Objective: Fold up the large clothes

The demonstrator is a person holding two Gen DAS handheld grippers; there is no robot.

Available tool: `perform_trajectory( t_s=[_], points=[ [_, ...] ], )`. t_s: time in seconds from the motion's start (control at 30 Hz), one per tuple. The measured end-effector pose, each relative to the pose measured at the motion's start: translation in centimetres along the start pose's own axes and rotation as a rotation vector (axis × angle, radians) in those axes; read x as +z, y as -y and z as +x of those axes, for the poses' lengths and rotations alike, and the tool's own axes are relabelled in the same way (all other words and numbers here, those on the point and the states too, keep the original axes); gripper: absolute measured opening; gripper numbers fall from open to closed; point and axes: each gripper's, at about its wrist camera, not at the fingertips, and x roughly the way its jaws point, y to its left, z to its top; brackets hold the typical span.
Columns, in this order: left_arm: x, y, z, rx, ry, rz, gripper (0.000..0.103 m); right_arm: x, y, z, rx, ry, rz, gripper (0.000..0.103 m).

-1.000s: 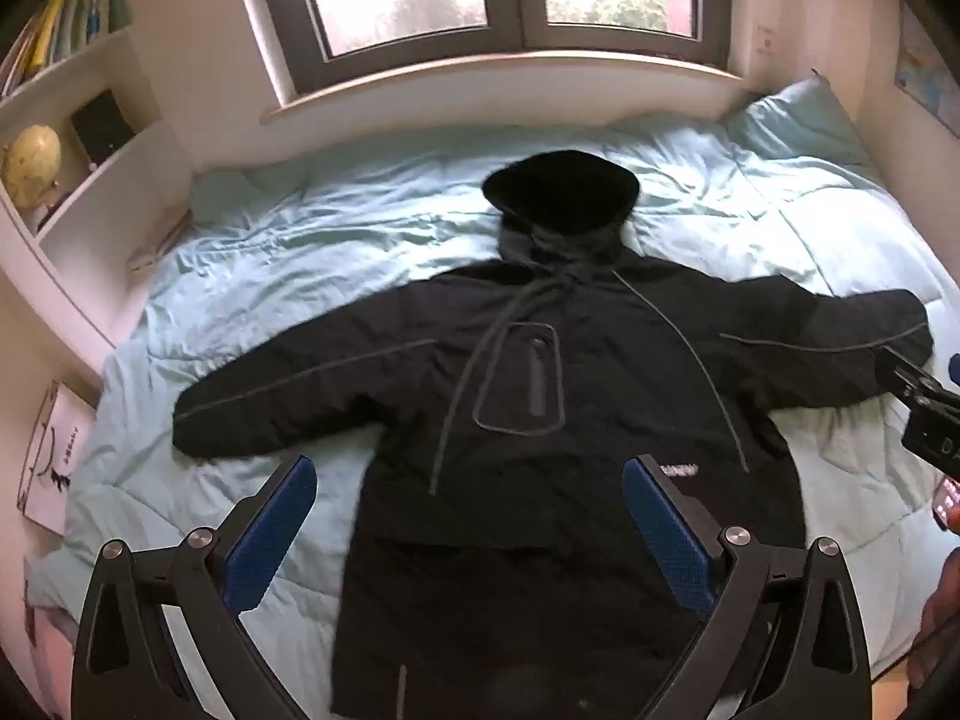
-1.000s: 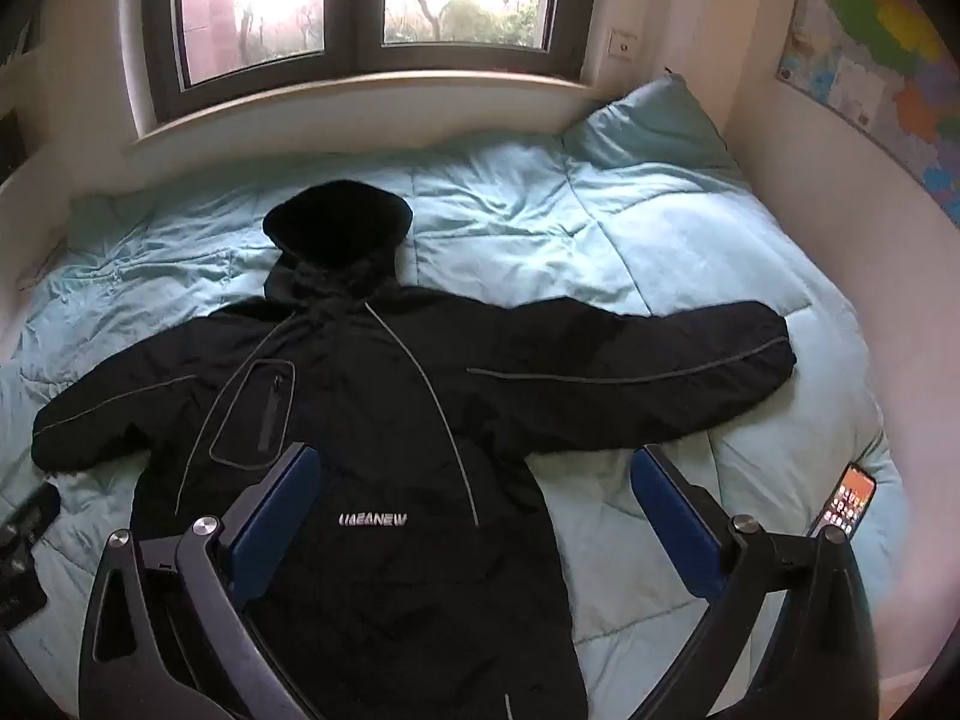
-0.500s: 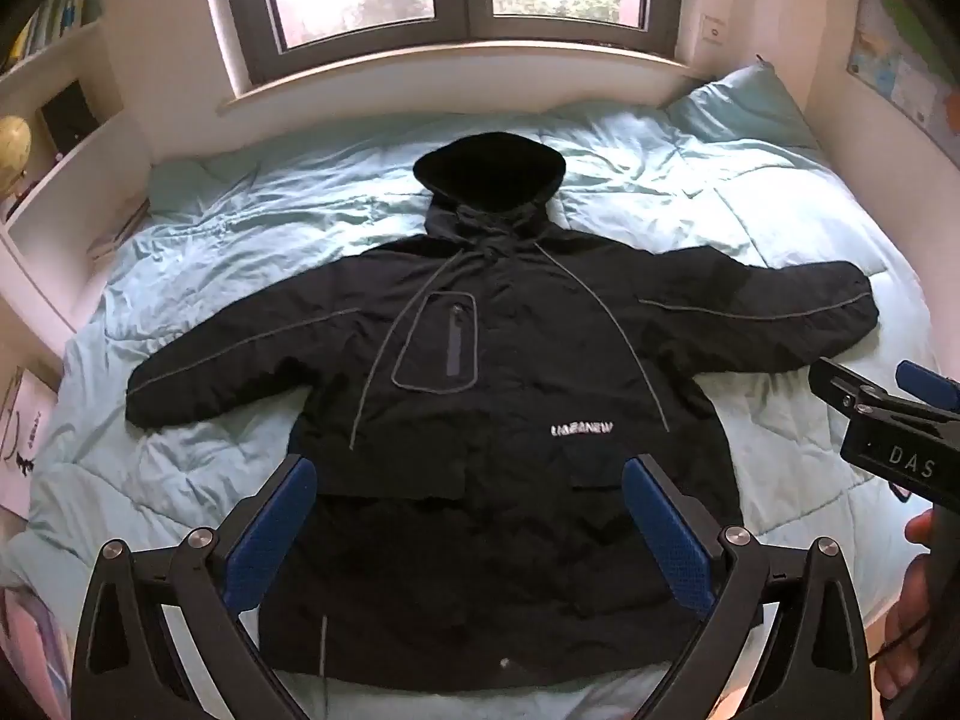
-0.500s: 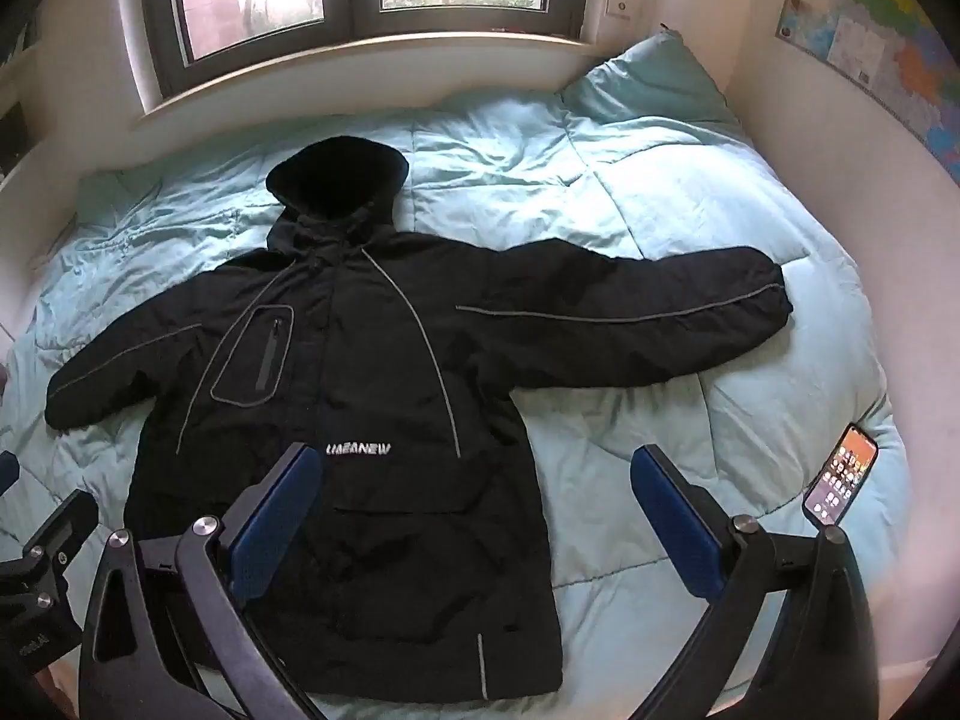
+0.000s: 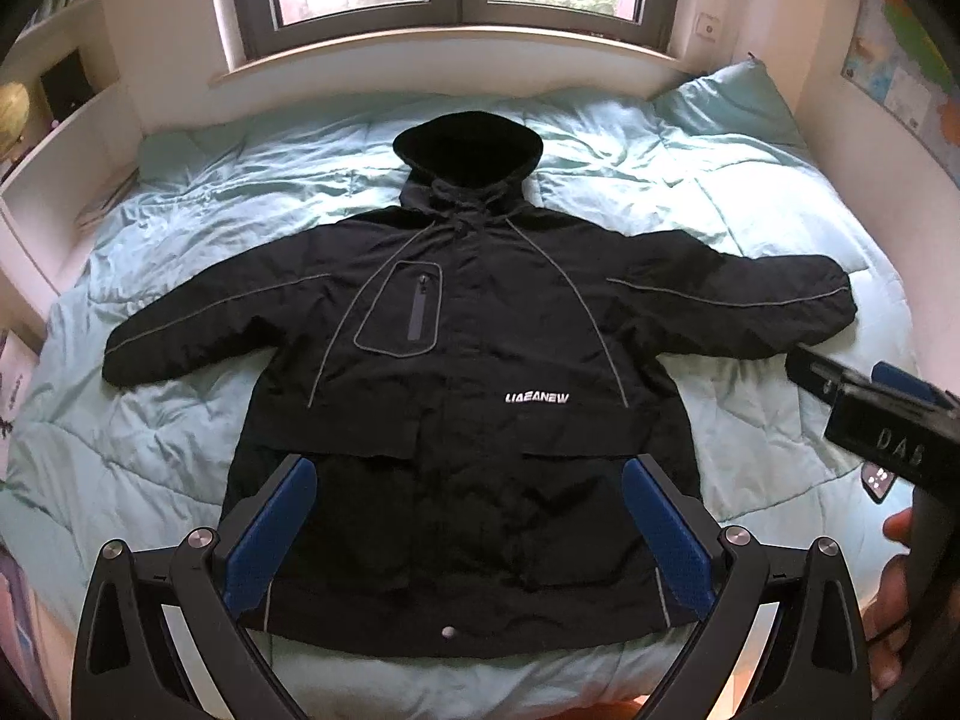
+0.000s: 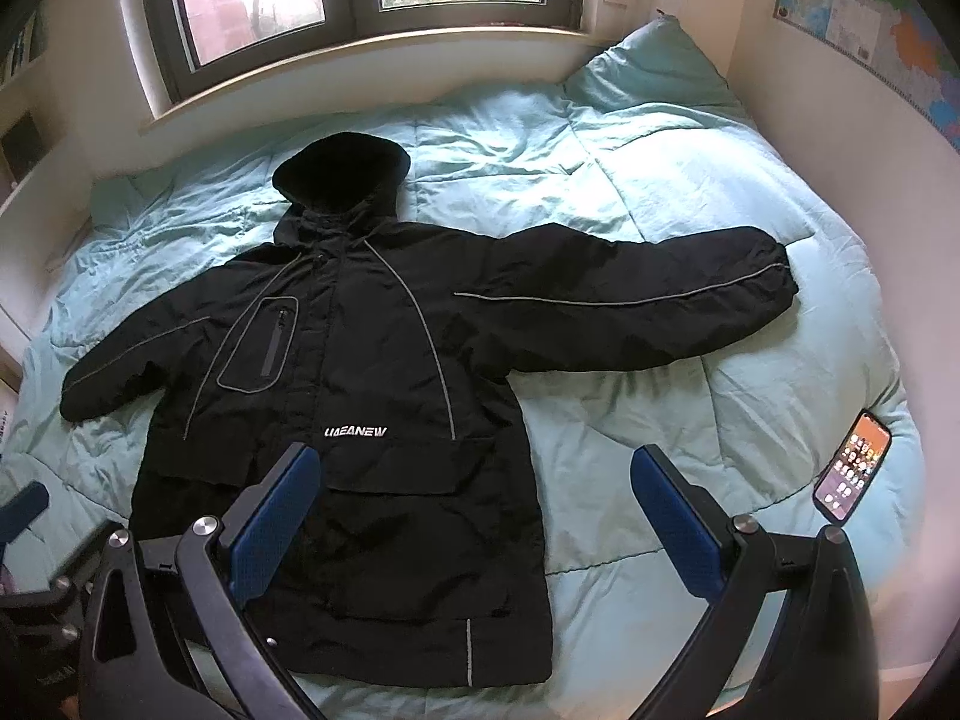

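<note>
A large black hooded jacket (image 5: 468, 372) lies flat, front up, on the light blue duvet (image 5: 180, 432), sleeves spread to both sides and hood toward the window. It also shows in the right wrist view (image 6: 360, 396). My left gripper (image 5: 468, 534) is open and empty, held above the jacket's lower hem. My right gripper (image 6: 477, 516) is open and empty, held above the jacket's lower right side and the duvet (image 6: 630, 468) beside it. The right gripper's body also shows at the right edge of the left wrist view (image 5: 882, 420).
A phone (image 6: 852, 465) with its screen lit lies on the duvet near the right wall. A light blue pillow (image 6: 654, 66) leans at the far right corner. Window sill (image 5: 456, 54) behind the bed, shelves (image 5: 54, 132) on the left, wall map (image 6: 870, 18) on the right.
Both grippers have pulled back and risen from the jacket, so the whole jacket down to its hem now shows. Both stay open.
</note>
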Motion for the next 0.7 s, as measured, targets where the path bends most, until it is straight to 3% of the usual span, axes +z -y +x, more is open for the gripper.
perform_trajectory(
  t_s=[0.2,0.57,0.7],
  points=[
    [-0.4,-0.2,0.2,-0.042,-0.023,-0.063,0.102,0.2,0.4,0.4,-0.008,0.001,-0.008,0.103],
    [-0.6,-0.9,0.1,0.003,-0.042,-0.062,0.102,0.8,-0.5,1.2,0.046,-0.023,-0.011,0.103],
    [-0.4,-2.9,0.2,-0.043,-0.048,-0.105,0.102,0.8,-1.9,1.2,0.066,-0.033,-0.005,0.103]
  ],
)
